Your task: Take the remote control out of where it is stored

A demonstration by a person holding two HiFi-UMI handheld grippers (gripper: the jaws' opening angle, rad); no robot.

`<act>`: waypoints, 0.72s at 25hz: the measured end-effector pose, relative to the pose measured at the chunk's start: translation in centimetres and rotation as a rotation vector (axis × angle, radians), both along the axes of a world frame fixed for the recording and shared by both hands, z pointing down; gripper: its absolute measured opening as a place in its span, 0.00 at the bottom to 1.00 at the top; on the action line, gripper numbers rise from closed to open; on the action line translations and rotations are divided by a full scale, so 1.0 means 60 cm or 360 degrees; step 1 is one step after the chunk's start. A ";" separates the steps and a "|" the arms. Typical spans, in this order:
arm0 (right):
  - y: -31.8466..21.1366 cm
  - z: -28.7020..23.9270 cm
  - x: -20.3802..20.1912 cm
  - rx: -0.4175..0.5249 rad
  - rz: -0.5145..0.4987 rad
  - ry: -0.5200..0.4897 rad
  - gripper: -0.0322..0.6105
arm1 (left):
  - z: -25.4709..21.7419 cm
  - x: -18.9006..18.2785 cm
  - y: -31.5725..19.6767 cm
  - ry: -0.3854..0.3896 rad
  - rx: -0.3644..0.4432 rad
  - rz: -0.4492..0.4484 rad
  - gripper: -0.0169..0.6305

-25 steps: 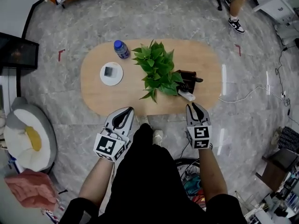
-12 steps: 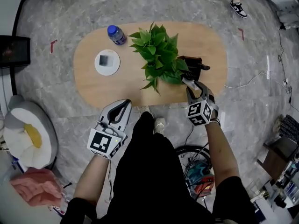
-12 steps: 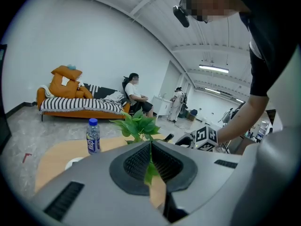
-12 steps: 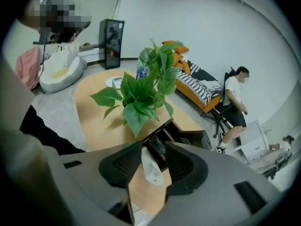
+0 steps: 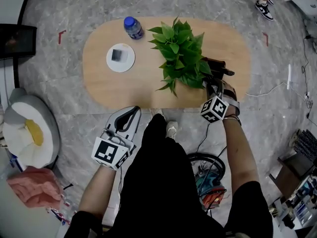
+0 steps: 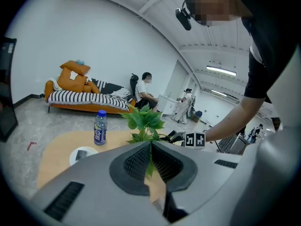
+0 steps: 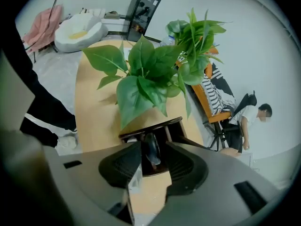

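A dark open-topped holder (image 5: 221, 66) (image 7: 155, 126) stands on the oval wooden table (image 5: 129, 88), right of a green potted plant (image 5: 181, 53) (image 7: 146, 79). My right gripper (image 5: 214, 85) (image 7: 151, 163) points steeply down over the holder. Its jaws have just been opening and stand wide. The top of a dark remote (image 7: 151, 150) stands upright between them with a gap on each side. A pale flat edge (image 7: 134, 180) shows by the left jaw; I cannot tell what it is. My left gripper (image 5: 128, 119) (image 6: 150, 147) is shut and empty, off the table's near edge.
A blue-capped water bottle (image 5: 132, 27) (image 6: 99, 127) and a white round coaster (image 5: 120, 58) with a small dark square sit on the table's left half. Plant leaves overhang the holder. A white beanbag (image 5: 27, 133) lies on the floor at left, cables at right.
My right gripper has travelled from the table's near edge forward and down onto the holder, rolling as it went, and its jaws have spread. The left gripper has sunk a little.
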State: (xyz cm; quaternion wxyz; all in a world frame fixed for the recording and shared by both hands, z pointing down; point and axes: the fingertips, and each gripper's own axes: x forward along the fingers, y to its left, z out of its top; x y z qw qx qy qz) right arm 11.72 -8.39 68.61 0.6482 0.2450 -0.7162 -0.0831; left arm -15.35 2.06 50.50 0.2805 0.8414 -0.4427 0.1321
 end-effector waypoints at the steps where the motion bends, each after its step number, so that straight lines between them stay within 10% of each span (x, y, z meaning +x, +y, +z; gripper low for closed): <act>1: -0.004 0.002 0.001 -0.0007 -0.0012 0.0019 0.27 | 0.001 0.002 0.002 0.0008 -0.0005 0.0002 0.05; 18: -0.009 0.027 0.003 -0.0108 -0.0073 0.0221 0.21 | -0.009 0.014 0.019 0.0038 -0.0005 -0.0019 0.05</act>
